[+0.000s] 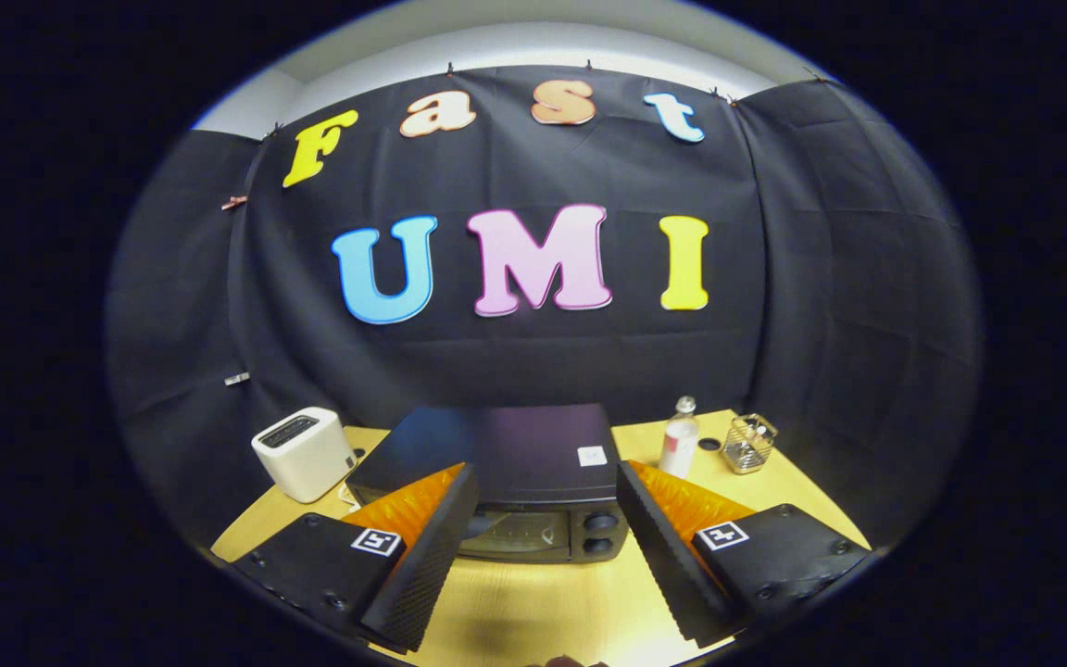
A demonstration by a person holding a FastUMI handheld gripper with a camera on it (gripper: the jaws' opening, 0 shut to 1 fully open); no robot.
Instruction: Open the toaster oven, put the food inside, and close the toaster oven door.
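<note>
Gripper (547, 519) fingers spread wide, nothing btwn them. Just ahead sits the toaster oven (506, 472): black box, door shut, two knobs on its right, on the wooden table (543, 602).

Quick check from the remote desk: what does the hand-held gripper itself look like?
The hand-held gripper has two black wedge-shaped fingers with ribbed inner faces and orange ridged panels on their upper sides. Each sits on a black block carrying a square black-and-white marker and small screws.
</note>
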